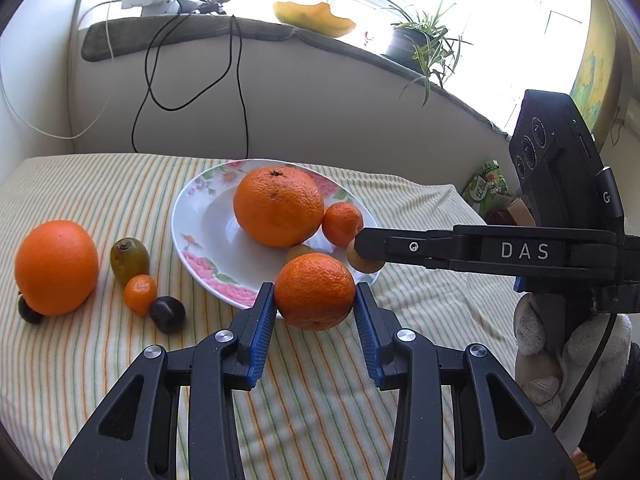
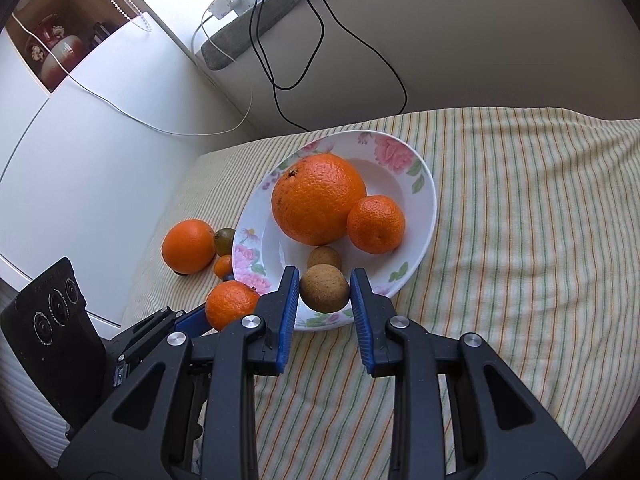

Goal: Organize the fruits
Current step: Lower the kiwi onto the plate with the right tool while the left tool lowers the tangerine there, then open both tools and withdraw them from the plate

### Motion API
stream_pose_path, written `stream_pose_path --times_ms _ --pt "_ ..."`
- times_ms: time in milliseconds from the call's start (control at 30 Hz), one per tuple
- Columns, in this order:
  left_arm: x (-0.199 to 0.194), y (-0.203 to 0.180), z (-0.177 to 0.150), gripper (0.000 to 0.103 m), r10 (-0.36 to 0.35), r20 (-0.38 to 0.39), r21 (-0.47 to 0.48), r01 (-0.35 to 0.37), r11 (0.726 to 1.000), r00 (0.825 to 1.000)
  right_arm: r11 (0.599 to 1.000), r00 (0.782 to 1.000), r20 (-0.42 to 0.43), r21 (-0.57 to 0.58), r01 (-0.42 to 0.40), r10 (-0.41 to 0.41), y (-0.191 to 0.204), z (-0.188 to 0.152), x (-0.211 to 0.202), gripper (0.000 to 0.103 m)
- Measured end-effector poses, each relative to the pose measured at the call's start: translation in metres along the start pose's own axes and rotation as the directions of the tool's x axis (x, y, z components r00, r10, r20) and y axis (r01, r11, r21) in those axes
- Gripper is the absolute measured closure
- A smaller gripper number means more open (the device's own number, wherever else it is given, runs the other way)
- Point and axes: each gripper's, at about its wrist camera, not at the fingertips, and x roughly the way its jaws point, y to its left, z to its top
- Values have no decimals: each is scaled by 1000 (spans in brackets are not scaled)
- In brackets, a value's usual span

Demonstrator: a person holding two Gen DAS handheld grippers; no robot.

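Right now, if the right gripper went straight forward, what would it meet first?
Probably the second small brown fruit on the plate, just beyond the brown fruit between its jaws; depth is unclear.

Left wrist view: dark fruit at far left mostly hidden under the big orange. Brown fruit on the plate mostly behind the mandarin. Right gripper tip covers part of the round brown fruit; contact unclear. Green packet at right: print too small to read. Both gripper bodies cut off at the bottom edge.
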Motion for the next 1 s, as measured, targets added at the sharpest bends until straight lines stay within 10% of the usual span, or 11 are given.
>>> stream_pose_path --times_ms 733,833,1000 --pt "26 0 6 65 22 -33 -2 -22 1000 999 1000 1000 -8 10 -14 14 -7 5 7 75" --pt "24 0 7 50 31 -22 -3 -31 1000 999 1000 1000 -10 9 -19 19 -7 5 7 74" --pt "20 2 5 50 36 -18 -5 -36 999 999 1000 1000 17 13 -15 15 -6 5 1 40"
